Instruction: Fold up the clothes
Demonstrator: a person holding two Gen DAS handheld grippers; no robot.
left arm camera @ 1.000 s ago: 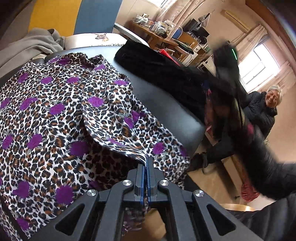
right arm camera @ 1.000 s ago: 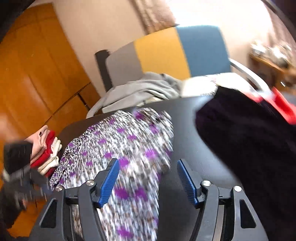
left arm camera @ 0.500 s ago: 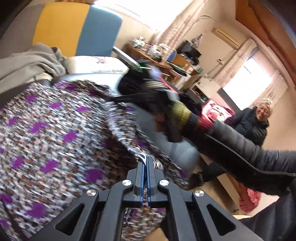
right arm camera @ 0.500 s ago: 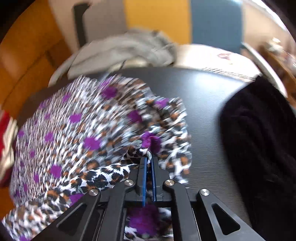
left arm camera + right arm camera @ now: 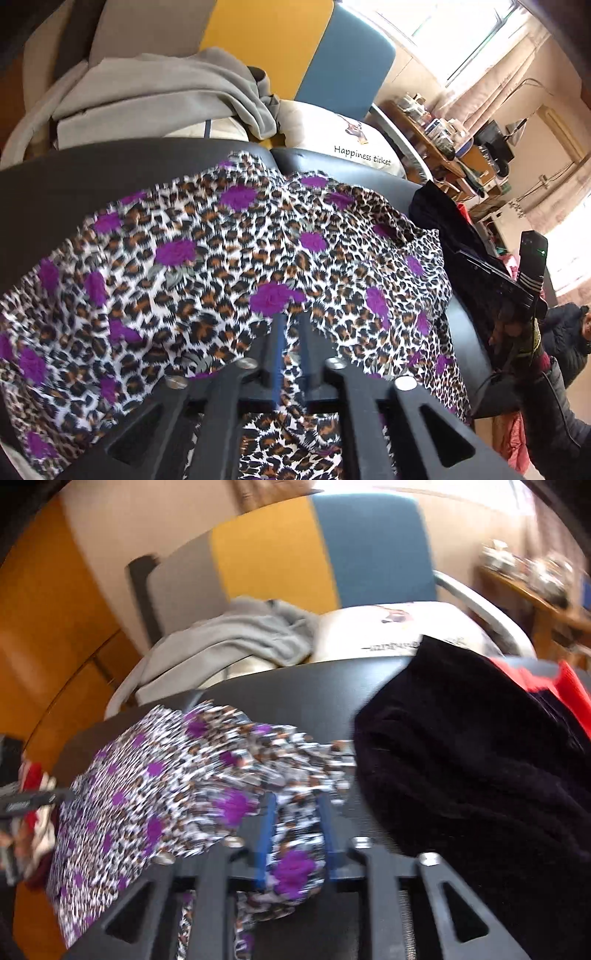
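left fingers point(image 5: 290, 325): were pinched tight on the shirt point(image 5: 221, 266) half a second ago, now slightly apart, cloth slack between them
right fingers point(image 5: 295, 805): were clamped too, now apart, cloth bunched in the gap
shirt: spread on the desk point(image 5: 55, 184), beside the black garment point(image 5: 472, 738)
change: both grips loosening, fold laid down
meaning: I judge this fold is set

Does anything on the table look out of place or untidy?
The leopard-print garment lies rumpled, not flat, its right edge hanging over the table edge. A black garment is heaped beside it.
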